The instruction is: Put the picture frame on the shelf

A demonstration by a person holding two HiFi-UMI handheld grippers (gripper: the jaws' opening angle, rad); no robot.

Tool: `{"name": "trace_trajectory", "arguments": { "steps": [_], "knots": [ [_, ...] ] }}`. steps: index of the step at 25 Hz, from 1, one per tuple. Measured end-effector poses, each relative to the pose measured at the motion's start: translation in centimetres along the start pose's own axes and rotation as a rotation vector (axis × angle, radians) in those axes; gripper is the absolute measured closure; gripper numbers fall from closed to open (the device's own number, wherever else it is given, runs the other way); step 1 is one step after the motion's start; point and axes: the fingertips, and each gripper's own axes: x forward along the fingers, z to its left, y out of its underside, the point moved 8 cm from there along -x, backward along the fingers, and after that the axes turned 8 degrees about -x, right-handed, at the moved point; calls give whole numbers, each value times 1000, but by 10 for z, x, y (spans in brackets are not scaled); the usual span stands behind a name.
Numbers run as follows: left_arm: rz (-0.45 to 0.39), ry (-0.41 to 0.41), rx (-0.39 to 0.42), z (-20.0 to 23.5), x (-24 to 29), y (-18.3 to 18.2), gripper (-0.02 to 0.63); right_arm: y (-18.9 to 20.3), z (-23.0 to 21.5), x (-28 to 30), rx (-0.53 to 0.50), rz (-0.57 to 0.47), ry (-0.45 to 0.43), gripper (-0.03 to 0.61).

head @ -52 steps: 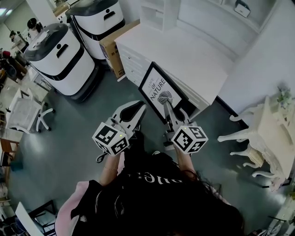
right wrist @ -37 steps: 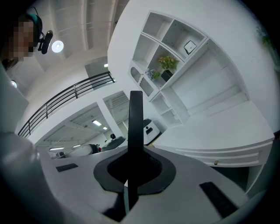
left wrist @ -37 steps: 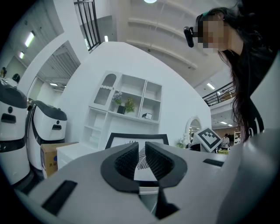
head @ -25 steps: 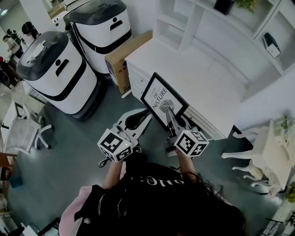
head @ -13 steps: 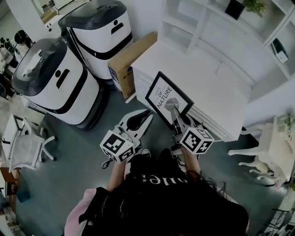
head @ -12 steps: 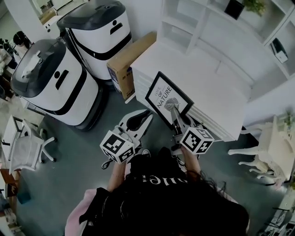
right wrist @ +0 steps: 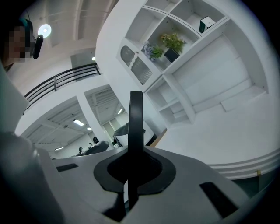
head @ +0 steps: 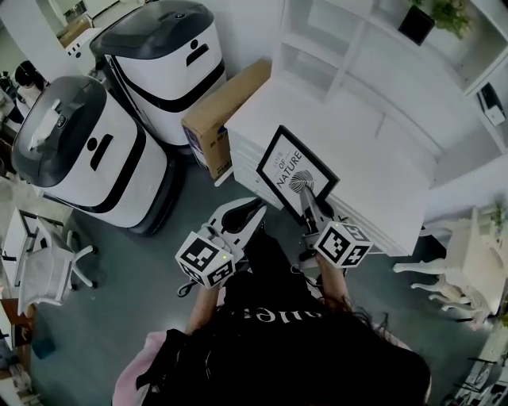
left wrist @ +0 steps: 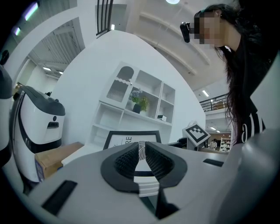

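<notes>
The black-edged picture frame (head: 295, 170), a white print with lettering, stands tilted over the front edge of the white cabinet top (head: 373, 158). My right gripper (head: 308, 198) is shut on its lower edge; in the right gripper view the frame (right wrist: 135, 118) shows edge-on between the jaws of that gripper (right wrist: 134, 151). My left gripper (head: 255, 210) hangs beside it, shut and holding nothing. In the left gripper view the frame (left wrist: 114, 140) shows just beyond this gripper (left wrist: 140, 146). The white shelf unit (head: 341, 55) rises behind the cabinet.
Two large white-and-black machines (head: 87, 155) (head: 167, 55) stand at the left, with a cardboard box (head: 222, 107) against the cabinet's side. A potted plant (head: 425, 20) sits in an upper shelf bay. A white chair (head: 48, 262) is at the far left, and ornate white furniture (head: 468, 262) stands at the right.
Both grippers and the frame have moved forward toward the cabinet; the frame now overlaps its front edge. The right grip on the frame is unchanged.
</notes>
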Motion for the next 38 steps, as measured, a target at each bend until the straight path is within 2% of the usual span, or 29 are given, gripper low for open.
{"name": "trace_trajectory", "arguments": {
  "steps": [6,12,18,24,28,31,38],
  "knots": [
    [16,-8,14,54,35,-17,566,-24,-33,63,24,-27,31,526],
    [7,-11,45,112,91,-52,566,-68,-67,127,11,-63,42,526],
    [28,-1,70,148,146,-75,566,-111,-103,180,-6,-107,57,526],
    [33,2,60,168,177,-83,566,-150,-129,222,-41,-169,81,526],
    [55,-2,67,181,185,-89,566,-175,-143,248,-61,-223,141,526],
    [62,13,70,195,193,-94,566,-191,-156,264,-109,-256,232,526],
    [75,101,83,232,222,-114,566,-212,-180,293,-143,-295,391,526]
  ]
}}
